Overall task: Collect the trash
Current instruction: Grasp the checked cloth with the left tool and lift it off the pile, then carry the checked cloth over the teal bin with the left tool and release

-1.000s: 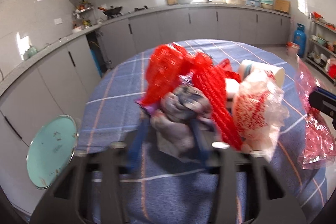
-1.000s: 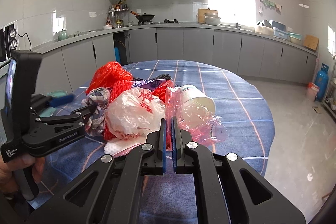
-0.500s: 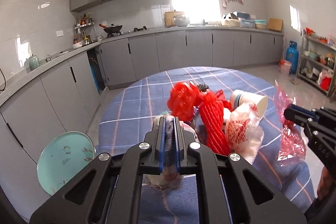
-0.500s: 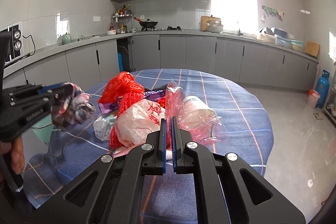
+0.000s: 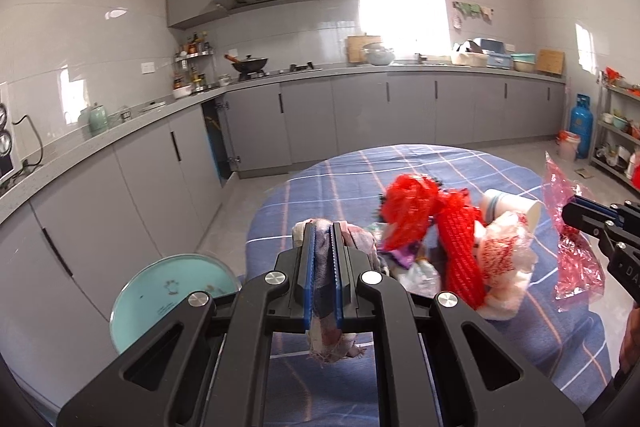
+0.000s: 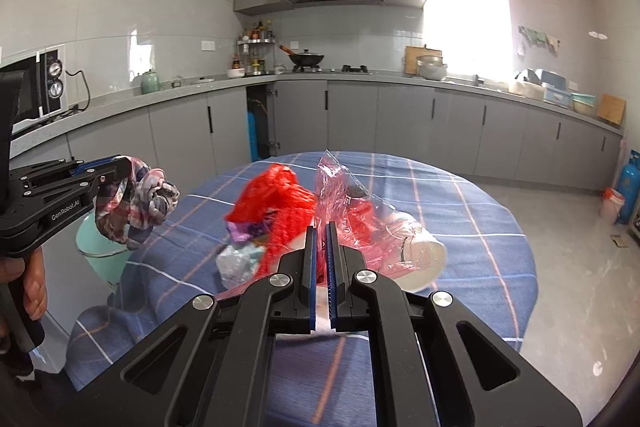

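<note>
My left gripper [image 5: 323, 227] is shut on a crumpled plaid cloth [image 5: 362, 241], which hangs clear of the table; in the right wrist view that cloth [image 6: 136, 203] dangles from the left gripper [image 6: 118, 167] above the table's left edge. The right gripper [image 6: 321, 227] is shut on a pink clear plastic bag [image 6: 344, 195], also seen as the pink bag [image 5: 576, 267] under the right gripper [image 5: 568, 213]. On the blue checked table [image 6: 480, 211] lies a pile: a red mesh bag [image 5: 416, 203], a white paper cup [image 6: 424, 255], a white printed bag [image 5: 504, 255] and clear crumpled plastic [image 6: 236, 263].
A teal round bin [image 5: 172, 291] stands on the floor left of the table, below the hanging cloth. Grey cabinets [image 5: 360, 119] line the walls behind. A blue gas cylinder [image 5: 580, 127] stands at the far right. A person's hand [image 6: 34, 287] grips the left tool's handle.
The left gripper closed on the plaid cloth, lifted it off the pile and carried it left. The right gripper rose a little with the pink bag.
</note>
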Demonstrator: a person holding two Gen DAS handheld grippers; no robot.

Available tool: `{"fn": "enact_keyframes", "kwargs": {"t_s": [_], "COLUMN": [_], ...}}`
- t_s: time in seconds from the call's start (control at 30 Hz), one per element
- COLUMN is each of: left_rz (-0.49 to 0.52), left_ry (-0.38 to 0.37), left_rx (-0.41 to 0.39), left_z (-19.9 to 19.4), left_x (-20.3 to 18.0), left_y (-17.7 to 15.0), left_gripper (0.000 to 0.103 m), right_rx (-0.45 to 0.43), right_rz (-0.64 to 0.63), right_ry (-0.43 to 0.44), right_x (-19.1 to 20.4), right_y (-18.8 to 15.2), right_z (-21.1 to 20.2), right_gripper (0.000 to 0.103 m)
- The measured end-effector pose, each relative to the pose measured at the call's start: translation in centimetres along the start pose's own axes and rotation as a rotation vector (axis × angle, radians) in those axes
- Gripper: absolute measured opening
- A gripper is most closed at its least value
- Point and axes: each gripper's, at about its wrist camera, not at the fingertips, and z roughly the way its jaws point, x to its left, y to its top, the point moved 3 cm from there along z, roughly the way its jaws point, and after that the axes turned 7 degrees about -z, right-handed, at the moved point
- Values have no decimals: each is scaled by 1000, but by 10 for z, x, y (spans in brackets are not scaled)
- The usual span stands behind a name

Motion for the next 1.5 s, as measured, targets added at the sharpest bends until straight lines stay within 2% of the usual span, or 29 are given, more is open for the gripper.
{"fn": "enact_keyframes", "kwargs": {"t_s": [0.5, 1.1, 1.5], "left_rz": [-49, -86, -125], "left_ry": [101, 223, 314], "left_rx": [-20, -9, 19], "left_z": [-10, -8, -1], "left_x": [54, 114, 162], "left_y": [3, 1, -9], "left_gripper": [8, 8, 8], "right_rx": [-52, -58, -57], "right_rz": [-47, -68, -101], "right_ry": [92, 208, 284], "right_x": [48, 85, 123], "right_y": [33, 55, 70], "right_z": [20, 50, 75], "right_gripper": [5, 5, 5]}}
